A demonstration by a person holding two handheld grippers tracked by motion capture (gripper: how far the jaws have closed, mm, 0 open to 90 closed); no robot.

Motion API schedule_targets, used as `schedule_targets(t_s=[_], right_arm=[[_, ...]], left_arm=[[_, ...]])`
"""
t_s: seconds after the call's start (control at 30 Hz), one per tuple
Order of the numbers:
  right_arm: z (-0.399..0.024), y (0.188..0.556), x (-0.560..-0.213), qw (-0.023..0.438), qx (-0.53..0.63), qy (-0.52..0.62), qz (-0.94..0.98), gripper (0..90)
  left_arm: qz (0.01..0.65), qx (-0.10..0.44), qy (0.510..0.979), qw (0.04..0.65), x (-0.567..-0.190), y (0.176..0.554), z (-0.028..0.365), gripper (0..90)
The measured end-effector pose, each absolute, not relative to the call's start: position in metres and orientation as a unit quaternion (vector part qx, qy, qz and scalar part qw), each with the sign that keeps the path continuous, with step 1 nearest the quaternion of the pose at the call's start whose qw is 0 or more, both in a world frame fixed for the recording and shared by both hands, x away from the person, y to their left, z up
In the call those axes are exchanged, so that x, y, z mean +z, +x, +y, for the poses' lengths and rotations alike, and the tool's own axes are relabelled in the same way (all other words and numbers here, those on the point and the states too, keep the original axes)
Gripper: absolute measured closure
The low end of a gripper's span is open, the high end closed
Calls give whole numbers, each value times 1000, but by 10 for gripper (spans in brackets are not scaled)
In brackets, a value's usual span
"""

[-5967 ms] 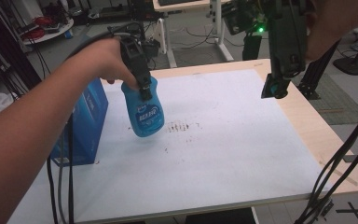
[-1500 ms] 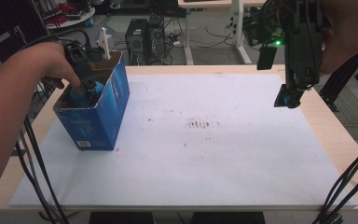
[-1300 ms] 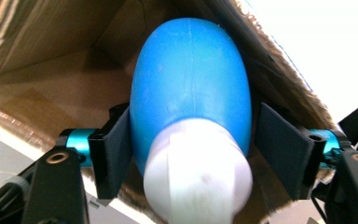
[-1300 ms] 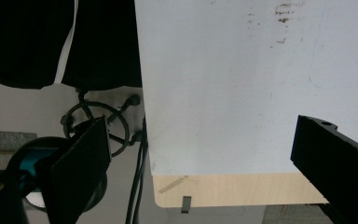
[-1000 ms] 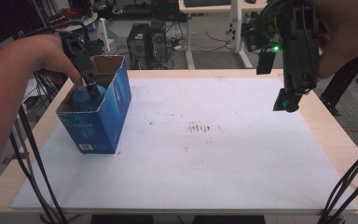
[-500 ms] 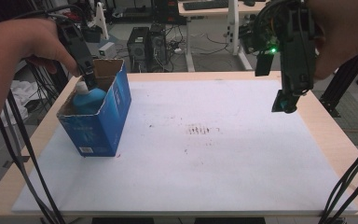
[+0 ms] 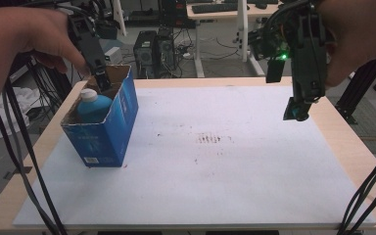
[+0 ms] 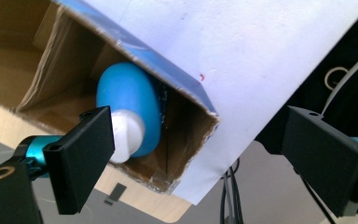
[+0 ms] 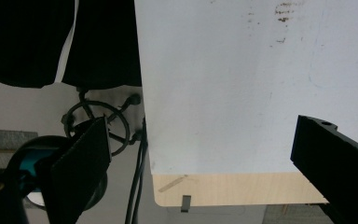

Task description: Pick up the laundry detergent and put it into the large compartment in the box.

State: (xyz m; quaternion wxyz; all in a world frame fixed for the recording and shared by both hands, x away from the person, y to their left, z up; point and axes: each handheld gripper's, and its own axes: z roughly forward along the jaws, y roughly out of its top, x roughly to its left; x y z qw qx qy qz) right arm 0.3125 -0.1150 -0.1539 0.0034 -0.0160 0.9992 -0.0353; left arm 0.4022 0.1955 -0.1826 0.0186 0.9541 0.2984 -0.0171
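Behind the light wooden table (image 7: pixel 333 132), desks, computer towers and tangled cables crowded a workshop floor, and a white sheet (image 7: pixel 225 166) with a faint brown smudge (image 7: pixel 214 138) near its middle covered most of the tabletop. Toward its left edge stood an open blue cardboard box (image 7: pixel 108 129), and inside it lay a blue plastic bottle with a white cap (image 7: pixel 92 104), its lower body hidden by the box walls. The left gripper (image 7: pixel 100 81) hung just above the box's far rim; in the left gripper view its jaws stood wide apart and empty, one pad partly covering the cap, the label unreadable. Six seconds before, this gripper had carried the bottle over the sheet; since then the bottle had gone into the box and the jaws had let go and lifted clear. The right gripper (image 7: pixel 296 111) hovered over the table's right side, jaws spread wide with nothing between them, much as earlier. Both forearms were cut off by the frame.
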Motion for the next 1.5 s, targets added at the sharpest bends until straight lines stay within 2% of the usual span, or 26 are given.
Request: schedule_targets(t_s=[0.33, 0.5, 0.87, 1.5], right_arm=[[-115, 316, -154, -1, -33, -15, 999, 40], [-116, 320, -154, -1, -29, -10, 1000, 40], [-119, 327, -154, -1, -28, -2, 1000, 40], [-121, 331, -149, 4, -20, 1, 1000, 40]], left_arm=[[232, -17, 972, 24, -186, 393, 167, 19], [184, -33, 981, 47, -195, 391, 152, 17], [119, -46, 991, 34, -222, 391, 130, 17], [90, -50, 994, 26, -260, 392, 112, 17]])
